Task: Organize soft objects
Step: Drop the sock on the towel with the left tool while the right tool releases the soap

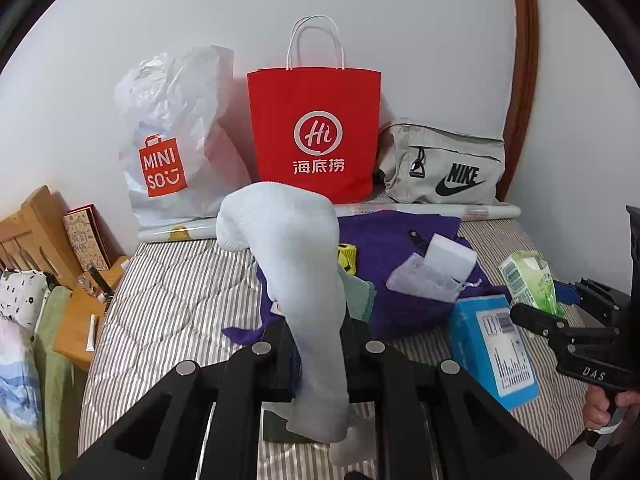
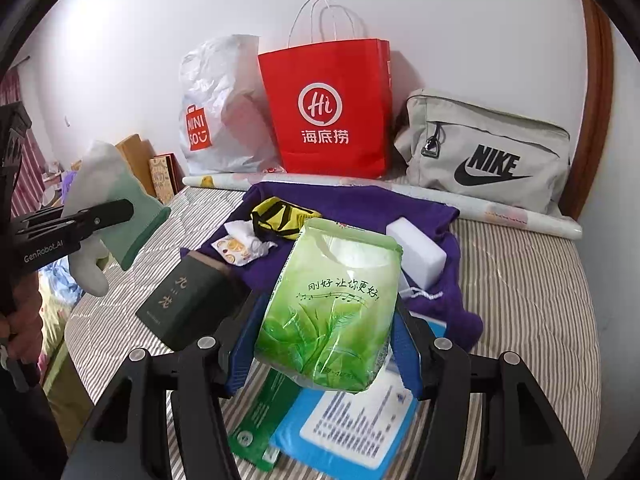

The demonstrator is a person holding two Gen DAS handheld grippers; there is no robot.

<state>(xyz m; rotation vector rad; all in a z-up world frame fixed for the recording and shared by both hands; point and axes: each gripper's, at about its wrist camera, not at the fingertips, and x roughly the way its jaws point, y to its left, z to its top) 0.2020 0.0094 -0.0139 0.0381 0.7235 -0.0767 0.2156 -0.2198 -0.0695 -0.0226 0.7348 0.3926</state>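
Striped bed (image 2: 520, 280): left claw (image 1: 316, 344) clamps a pale sock (image 1: 296, 248), right claw (image 2: 324, 344) grips a tissue pack (image 2: 332, 304). Both lifted; next, probably the red bag (image 2: 328, 108) behind.

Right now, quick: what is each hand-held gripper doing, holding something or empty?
Left hand-held gripper: closed on a pale sock, lifted off the bed.
Right hand-held gripper: closed on a green tissue pack, also held up.
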